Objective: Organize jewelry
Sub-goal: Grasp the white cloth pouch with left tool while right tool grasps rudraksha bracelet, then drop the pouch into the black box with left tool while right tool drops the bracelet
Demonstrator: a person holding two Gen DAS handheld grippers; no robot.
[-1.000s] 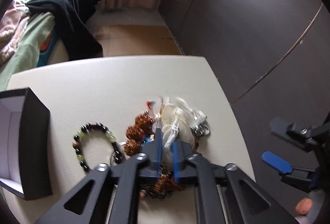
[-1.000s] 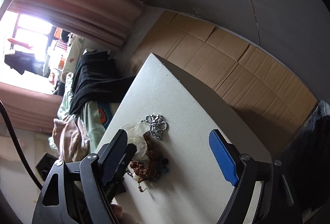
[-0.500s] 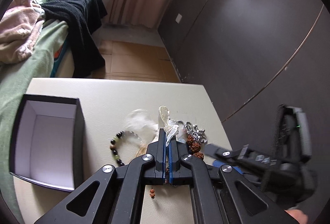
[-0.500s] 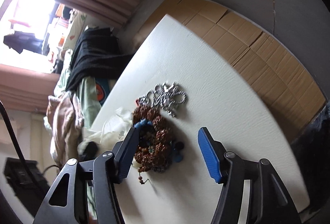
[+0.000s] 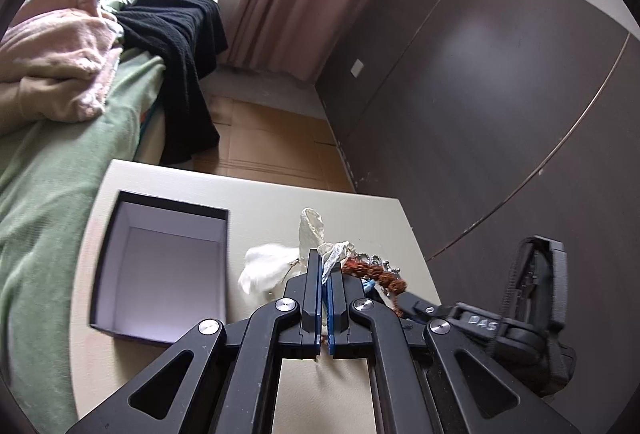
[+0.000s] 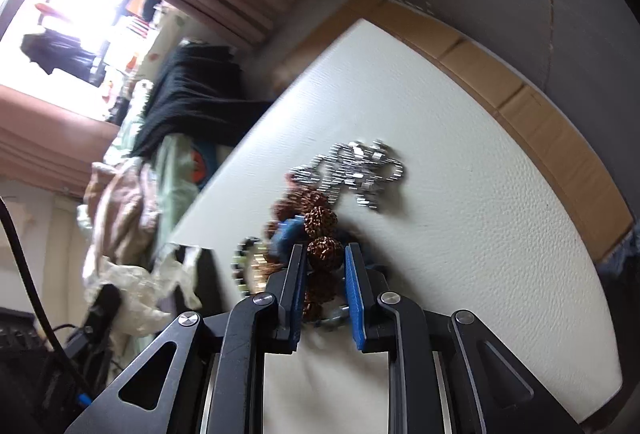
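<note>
Right now my left gripper (image 5: 324, 266) is clenched on the gathered neck of a small cloth pouch (image 5: 334, 254), its pale ribbon sticking up past my fingertips and its white body (image 5: 266, 268) bulging out to the left. It sits above the table (image 5: 276, 202), just beside the open dark box (image 5: 160, 262) with the pale lining. The pouch is light and limp, so I judge the bunched neck is the only sound place to pinch; the thin fabric could slide out if I ease off.

My right gripper (image 6: 323, 262) has its jaws closed in around the brown bead string (image 6: 322, 234), one knobbly bead sitting squarely between the blue pads. Those beads look hard and rough, which should grip well, but the string is floppy and tangled with a blue piece (image 6: 290, 234) and other strands, so lifting one bead may drag the whole heap. A round bead can also roll between flat pads, so I would rather keep it centred than at the tips.

Beyond the beads lies the silver chain piece (image 6: 356, 170), flat on the table, well apart from my pads. It looks heavier, slick and loose-linked, best taken across a thick cluster.
</note>
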